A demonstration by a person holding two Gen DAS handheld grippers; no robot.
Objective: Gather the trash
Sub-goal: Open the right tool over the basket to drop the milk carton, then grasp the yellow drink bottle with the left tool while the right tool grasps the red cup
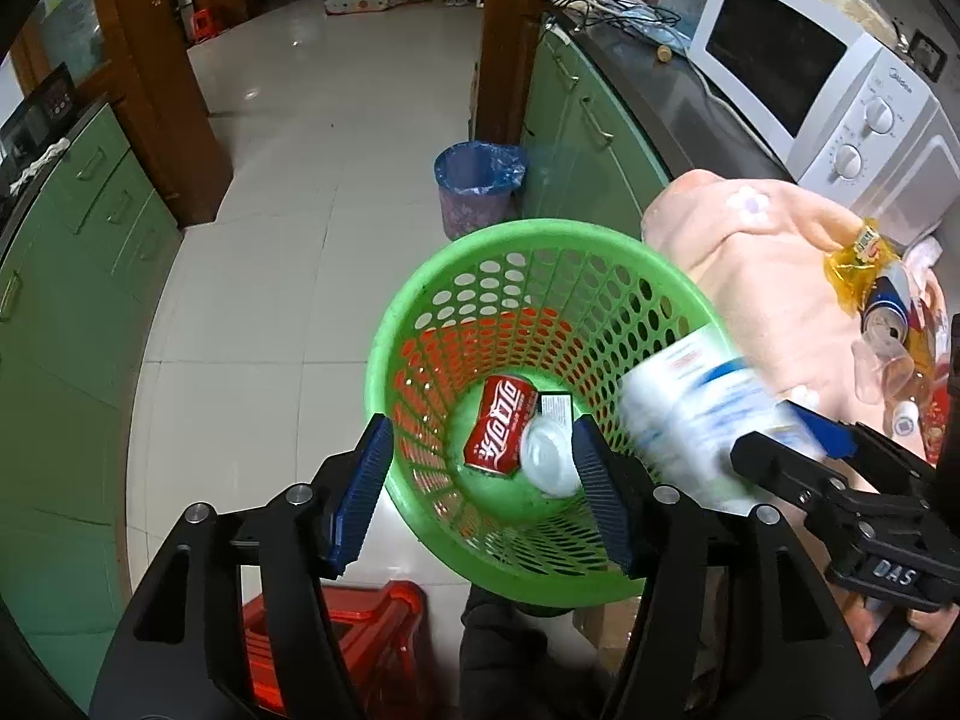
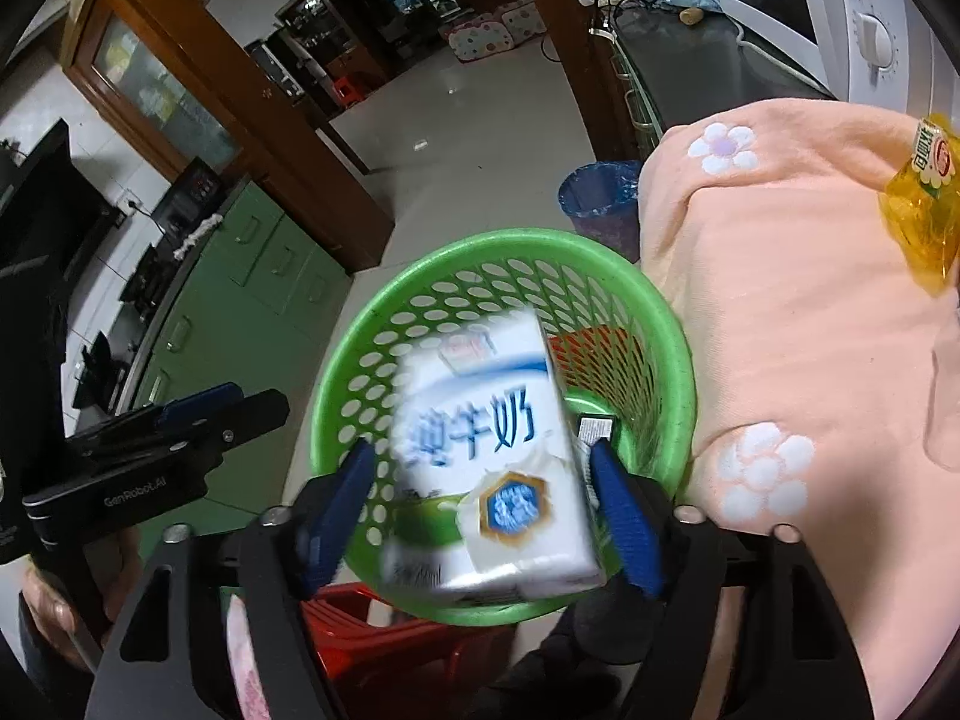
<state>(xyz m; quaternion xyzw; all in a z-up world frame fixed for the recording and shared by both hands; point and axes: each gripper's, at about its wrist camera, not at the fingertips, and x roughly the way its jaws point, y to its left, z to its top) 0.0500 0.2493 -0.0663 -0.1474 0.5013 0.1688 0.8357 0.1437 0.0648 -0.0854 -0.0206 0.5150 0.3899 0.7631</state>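
1. Peach cloth [image 2: 798, 324] covers the counter on the right; the remaining trash sits on it, so I work over its left edge, where the bin is.
2. Green basket [image 1: 540, 252] sits just left of the cloth's edge, below counter height, apparently on a red stool [image 1: 360, 618]. Mouth faces up, so anything I let go over it should fall straight in.
3. Milk carton [image 2: 498, 456] is between my right tongs' [image 2: 486, 504] fingers, directly over the basket mouth. It is motion-blurred. The fingers stand wide, with a gap showing on the left side, so I judge the carton is loose and dropping, not pinched.
4. Left tongs [image 1: 480, 480] are spread wide, holding nothing, and hover over the basket's near-left rim. My guess: parked clear of the drop path.
5. Coke can [image 1: 501, 432] lies on its side at the basket bottom, with a white lid or cup [image 1: 546, 456] touching its right side and a small dark packet [image 1: 555, 408] just beyond.
6. Still to collect, far right on the cloth: yellow wrapper [image 1: 858, 264], blue can [image 1: 891, 312], and some clear plastic next to them.
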